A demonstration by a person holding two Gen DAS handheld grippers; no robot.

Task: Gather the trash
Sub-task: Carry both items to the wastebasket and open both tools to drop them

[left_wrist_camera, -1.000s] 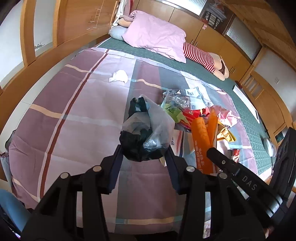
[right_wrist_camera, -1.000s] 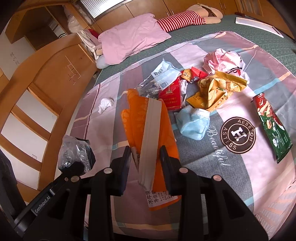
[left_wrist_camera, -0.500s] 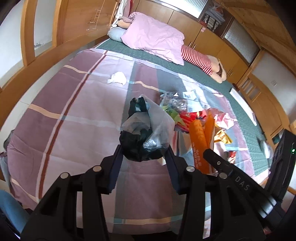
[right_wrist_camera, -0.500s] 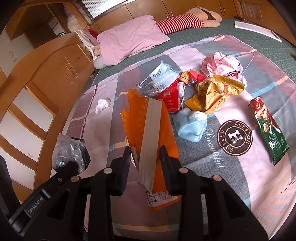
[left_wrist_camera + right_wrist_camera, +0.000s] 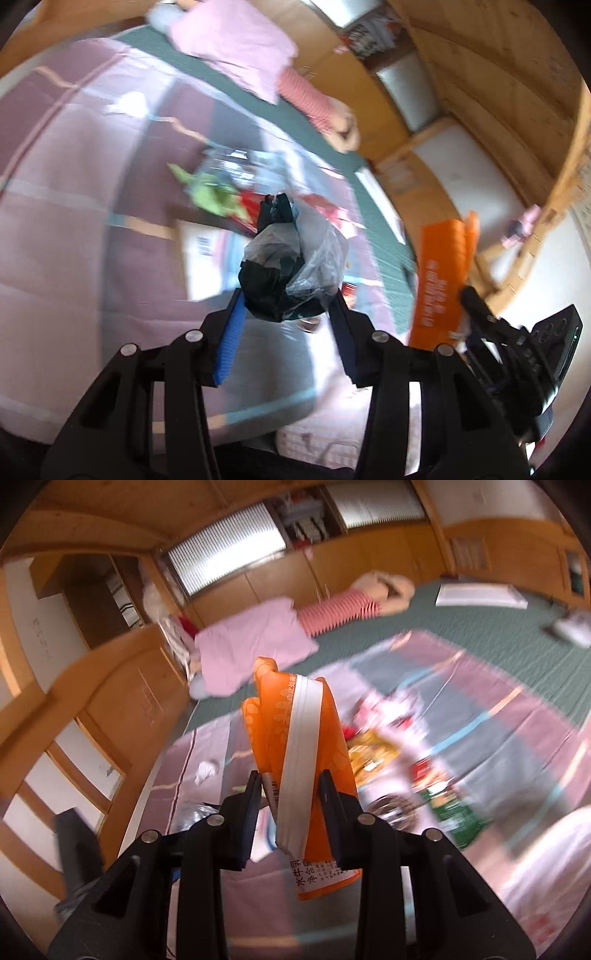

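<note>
Left wrist: our left hand-held gripper (image 5: 286, 314) grips the crumpled plastic bag (image 5: 291, 266) above the bed (image 5: 74, 221); next we open it. Right wrist: our right hand-held gripper (image 5: 290, 805) clamps the orange packet (image 5: 295, 760), lifted off the bedspread since a second ago, ready to go inside.

Bedroom: bedspread (image 5: 517, 716), pillow (image 5: 255, 642), wooden wardrobes (image 5: 369, 565)
</note>
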